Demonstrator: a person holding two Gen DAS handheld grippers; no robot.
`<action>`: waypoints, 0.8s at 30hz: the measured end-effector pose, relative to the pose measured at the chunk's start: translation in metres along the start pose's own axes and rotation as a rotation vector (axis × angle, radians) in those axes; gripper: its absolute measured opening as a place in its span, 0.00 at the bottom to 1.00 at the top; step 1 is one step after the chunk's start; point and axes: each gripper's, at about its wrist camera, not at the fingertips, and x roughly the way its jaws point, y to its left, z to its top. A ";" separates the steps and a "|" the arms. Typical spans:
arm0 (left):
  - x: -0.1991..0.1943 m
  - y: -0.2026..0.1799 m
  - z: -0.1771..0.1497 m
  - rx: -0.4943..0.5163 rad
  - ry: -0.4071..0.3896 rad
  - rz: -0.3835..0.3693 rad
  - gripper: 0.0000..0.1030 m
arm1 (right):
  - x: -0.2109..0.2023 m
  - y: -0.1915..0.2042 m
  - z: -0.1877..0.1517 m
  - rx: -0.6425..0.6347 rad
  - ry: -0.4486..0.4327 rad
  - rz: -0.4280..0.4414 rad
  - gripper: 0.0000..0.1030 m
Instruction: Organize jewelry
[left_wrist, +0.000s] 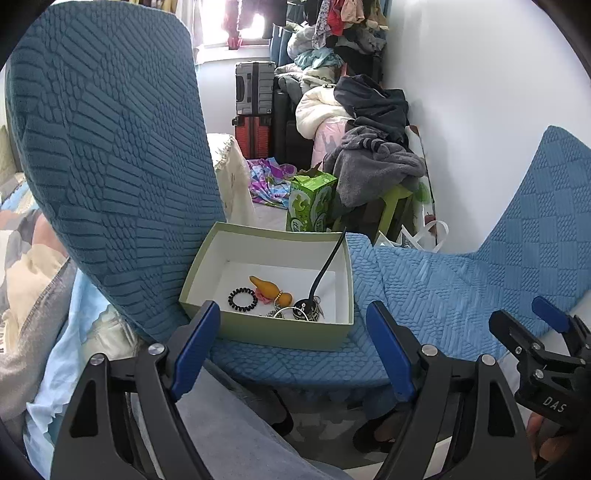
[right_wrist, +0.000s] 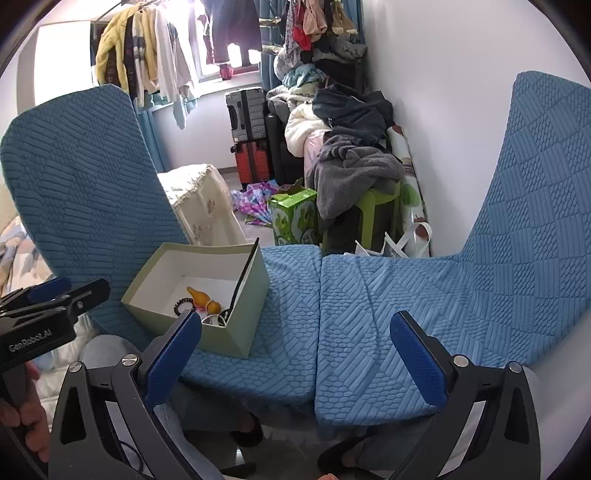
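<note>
Pale-green box (left_wrist: 266, 332) sits at twelve o'clock; my left claw (left_wrist: 293, 350) gapes wide, empty, so I'd descend slowly over the black hair tie (left_wrist: 242, 300).

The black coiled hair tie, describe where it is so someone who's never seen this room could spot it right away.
Find the pale green box on the blue chair seat, against the darker backrest. Inside, on its white floor, the black coiled hair tie lies at the left of the pile, beside the orange gourd charm. It is the only black spiral ring.
</note>
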 end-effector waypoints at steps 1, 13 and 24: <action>0.000 0.001 0.000 0.000 0.003 0.001 0.79 | 0.001 0.001 0.000 -0.003 0.001 -0.001 0.99; 0.006 0.000 -0.001 0.011 0.023 -0.004 0.79 | 0.011 0.002 -0.003 -0.017 0.005 -0.014 0.99; 0.003 -0.001 -0.001 0.011 -0.008 -0.022 0.80 | 0.014 -0.001 -0.005 -0.011 0.026 -0.015 0.99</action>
